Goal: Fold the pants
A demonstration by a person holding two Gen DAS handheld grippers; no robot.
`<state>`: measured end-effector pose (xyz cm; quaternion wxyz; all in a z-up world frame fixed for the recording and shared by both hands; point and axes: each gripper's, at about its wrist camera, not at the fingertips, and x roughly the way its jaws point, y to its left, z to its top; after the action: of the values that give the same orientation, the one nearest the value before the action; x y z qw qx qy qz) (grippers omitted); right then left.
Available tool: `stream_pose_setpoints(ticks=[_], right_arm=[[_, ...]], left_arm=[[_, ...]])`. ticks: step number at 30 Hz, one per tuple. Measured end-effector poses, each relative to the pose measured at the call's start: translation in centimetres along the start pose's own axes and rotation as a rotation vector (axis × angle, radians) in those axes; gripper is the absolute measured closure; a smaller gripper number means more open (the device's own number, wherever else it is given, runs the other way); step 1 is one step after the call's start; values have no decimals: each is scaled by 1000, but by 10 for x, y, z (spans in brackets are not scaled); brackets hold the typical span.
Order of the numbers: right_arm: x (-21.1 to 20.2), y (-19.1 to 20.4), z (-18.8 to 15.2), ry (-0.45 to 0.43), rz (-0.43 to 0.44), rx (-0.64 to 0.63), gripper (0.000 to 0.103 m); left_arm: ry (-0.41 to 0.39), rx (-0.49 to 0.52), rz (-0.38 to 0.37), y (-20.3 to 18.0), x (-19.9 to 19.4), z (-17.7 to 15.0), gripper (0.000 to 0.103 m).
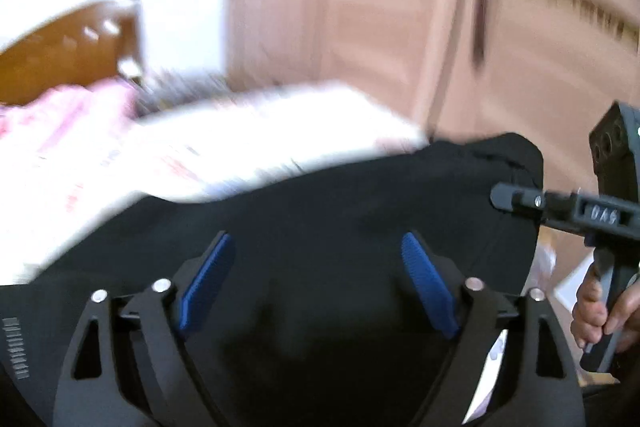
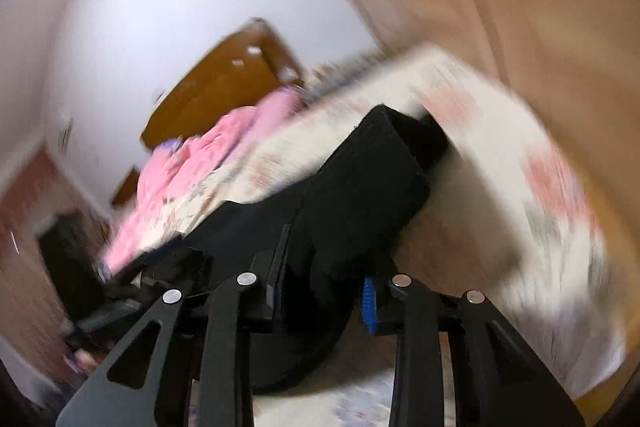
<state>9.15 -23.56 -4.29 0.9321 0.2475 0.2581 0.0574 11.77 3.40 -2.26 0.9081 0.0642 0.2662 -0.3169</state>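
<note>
Black pants [image 2: 360, 187] between right gripper [image 2: 324, 299] jaws

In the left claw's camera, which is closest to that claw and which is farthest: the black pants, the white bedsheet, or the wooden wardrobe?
1. Black pants: right under the open left claw, closest.
2. White bedsheet: behind the pants, towards the left.
3. Wooden wardrobe: at the back, upper right, farthest.

A floral bedsheet [image 1: 120, 155] and pink blanket [image 2: 192, 163] (both blurred) lie before a wooden headboard [image 2: 224, 87] and wardrobe [image 1: 400, 27].
</note>
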Motion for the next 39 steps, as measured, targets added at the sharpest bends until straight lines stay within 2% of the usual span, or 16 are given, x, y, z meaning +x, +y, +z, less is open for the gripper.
stream_pose_setpoints(ticks=[3,8,10,12,14,16,17,18,22,25,27,30,33,35,37,39], right_arm=[[8,80,11,-41,46,-249,73],[52,211,-10,-35,152,-608,73],[76,267,-42,14,199,-773,73],[98,301,-80,73,219,-914,72],[128,320,-123,174,217,-1036,70],[150,324,-159,321,262,-1114,54],[146,326,-169,313,268,-1144,48],[135,327,-175,272,297,-1178,33],[98,310,-148,335,559,-1063,31],[79,284,-112,260,479,-956,31],[71,251,-84,224,391,-852,31],[75,205,-53,213,269,-711,31],[80,174,-37,219,205,-588,31],[83,163,-32,218,204,-539,31],[85,164,-34,215,206,-536,31],[86,166,-37,222,215,-546,31]], left_arm=[[-75,-98,146,56,-54,-5,6],[-95,-324,409,161,-128,-50,6],[-100,-409,468,189,-154,-72,6],[-80,-503,518,219,-174,-98,6],[-52,-584,519,243,-186,-121,6],[-17,-644,506,258,-192,-139,6],[-16,-652,494,259,-196,-145,6],[-13,-655,480,258,-198,-148,6],[-4,-651,395,253,-192,-145,6],[-11,-642,230,238,-172,-127,6],[30,-625,154,229,-152,-117,6],[79,-544,127,214,-128,-106,7],[208,-432,102,198,-95,-92,9],[303,-424,60,198,-73,-93,23],[297,-429,31,200,-70,-93,45],[271,-389,75,193,-79,-89,58]])
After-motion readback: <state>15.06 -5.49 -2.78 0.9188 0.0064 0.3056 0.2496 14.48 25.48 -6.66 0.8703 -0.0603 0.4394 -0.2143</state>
